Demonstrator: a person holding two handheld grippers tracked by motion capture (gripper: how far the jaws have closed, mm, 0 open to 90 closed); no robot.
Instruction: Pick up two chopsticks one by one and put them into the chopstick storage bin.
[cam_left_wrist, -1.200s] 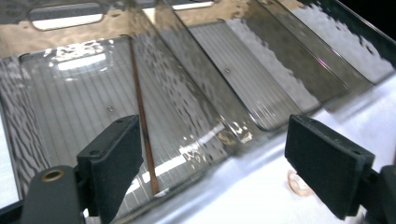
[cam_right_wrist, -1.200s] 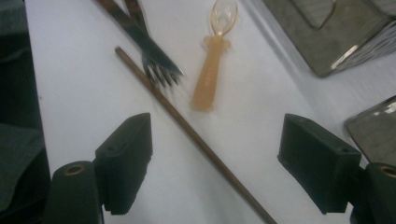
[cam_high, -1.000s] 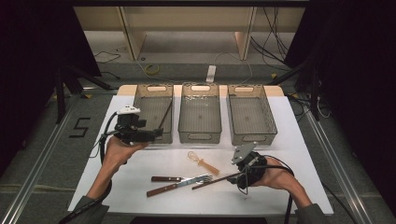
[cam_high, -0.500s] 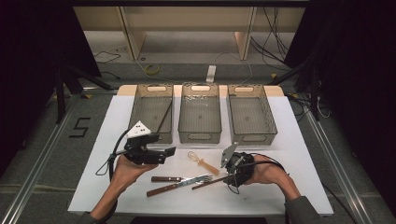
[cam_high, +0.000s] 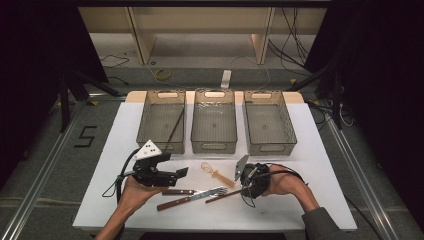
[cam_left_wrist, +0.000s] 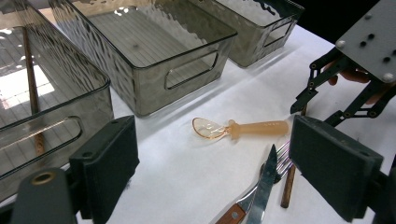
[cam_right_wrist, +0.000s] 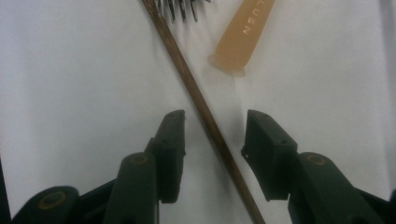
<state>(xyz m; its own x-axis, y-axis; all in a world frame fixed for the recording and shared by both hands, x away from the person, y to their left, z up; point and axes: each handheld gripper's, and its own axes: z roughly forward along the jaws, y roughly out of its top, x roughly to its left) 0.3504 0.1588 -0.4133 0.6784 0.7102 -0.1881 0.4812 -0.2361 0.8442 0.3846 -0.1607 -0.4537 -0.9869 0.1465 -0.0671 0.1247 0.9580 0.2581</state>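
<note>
On the table (cam_high: 320, 190), well short of the three bins (cam_high: 214, 120), the chopstick (cam_right_wrist: 201, 107) lies between the right gripper (cam_right_wrist: 212, 126)'s half-open jaws, which have just been closing but do not yet touch it. Centre the stick before pinching, so it cannot roll off toward the spoon (cam_right_wrist: 243, 32). The left gripper (cam_left_wrist: 205, 172) hangs wide open and empty above the knife (cam_left_wrist: 261, 186).

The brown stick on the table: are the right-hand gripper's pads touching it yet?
Apart. In the right gripper view the chopstick runs between the right gripper, whose jaws have just been closing, with white table showing on both sides.
</note>
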